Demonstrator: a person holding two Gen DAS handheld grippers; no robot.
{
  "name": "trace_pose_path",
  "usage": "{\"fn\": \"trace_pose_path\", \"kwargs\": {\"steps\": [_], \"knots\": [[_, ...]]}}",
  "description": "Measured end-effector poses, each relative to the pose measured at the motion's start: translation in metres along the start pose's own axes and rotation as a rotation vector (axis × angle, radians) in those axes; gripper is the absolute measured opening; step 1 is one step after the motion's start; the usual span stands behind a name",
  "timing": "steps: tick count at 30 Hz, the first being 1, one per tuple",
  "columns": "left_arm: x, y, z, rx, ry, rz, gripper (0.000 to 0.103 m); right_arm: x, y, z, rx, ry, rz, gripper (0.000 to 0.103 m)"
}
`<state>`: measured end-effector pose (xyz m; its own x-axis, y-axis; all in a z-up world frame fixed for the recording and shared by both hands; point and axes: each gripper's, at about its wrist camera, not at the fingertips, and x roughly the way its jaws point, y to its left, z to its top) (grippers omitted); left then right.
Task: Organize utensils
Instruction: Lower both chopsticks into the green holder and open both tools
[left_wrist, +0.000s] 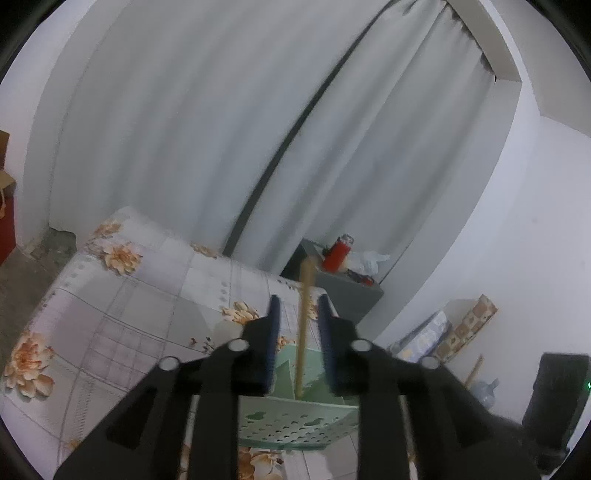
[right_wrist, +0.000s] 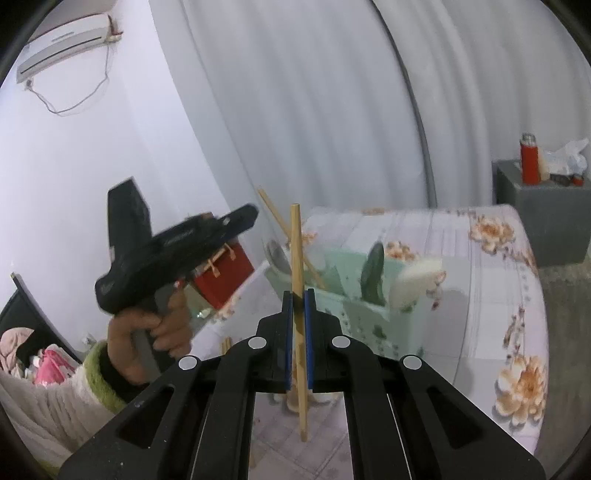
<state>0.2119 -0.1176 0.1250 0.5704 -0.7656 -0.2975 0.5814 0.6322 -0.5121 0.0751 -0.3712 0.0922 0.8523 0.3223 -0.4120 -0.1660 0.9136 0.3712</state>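
A pale green perforated utensil holder (left_wrist: 295, 424) stands on the floral tablecloth (left_wrist: 129, 314). In the left wrist view my left gripper (left_wrist: 299, 299) is open around a wooden chopstick (left_wrist: 303, 332) that stands with its lower end in the holder; the blue pads (left_wrist: 274, 325) do not touch it. My right gripper (right_wrist: 298, 293) is shut on another chopstick (right_wrist: 295, 240), held upright in front of the holder (right_wrist: 354, 314). The holder carries a metal spoon (right_wrist: 279, 258), leaning chopsticks (right_wrist: 275, 218), a dark green utensil (right_wrist: 373, 273) and a white one (right_wrist: 417, 280).
A hand (right_wrist: 155, 328) in a fluffy sleeve carries the left gripper body (right_wrist: 177, 251) left of the holder. A red box (right_wrist: 225, 273) sits behind it. A grey cabinet (right_wrist: 546, 221) with a red flask (right_wrist: 530, 162) stands past the table's far corner. Curtains hang behind.
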Motion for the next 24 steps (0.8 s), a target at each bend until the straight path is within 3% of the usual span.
{"fn": "trace_pose_path", "kwargs": {"steps": [5,9,17,24], "knots": [[-0.040,0.005,-0.003,0.006,-0.044,0.039,0.037,-0.005,0.007,0.028,-0.042,-0.067,0.020,0.004],[-0.073,0.022,-0.018,0.011,-0.045,0.122,0.042,-0.005,0.011,0.057,-0.072,-0.126,0.049,0.004],[-0.125,0.056,-0.073,-0.002,0.056,0.310,0.044,0.005,0.009,0.107,-0.105,-0.211,0.043,0.004],[-0.147,0.064,-0.113,-0.023,0.108,0.380,0.044,0.033,-0.005,0.114,-0.085,-0.185,-0.024,0.004]]}}
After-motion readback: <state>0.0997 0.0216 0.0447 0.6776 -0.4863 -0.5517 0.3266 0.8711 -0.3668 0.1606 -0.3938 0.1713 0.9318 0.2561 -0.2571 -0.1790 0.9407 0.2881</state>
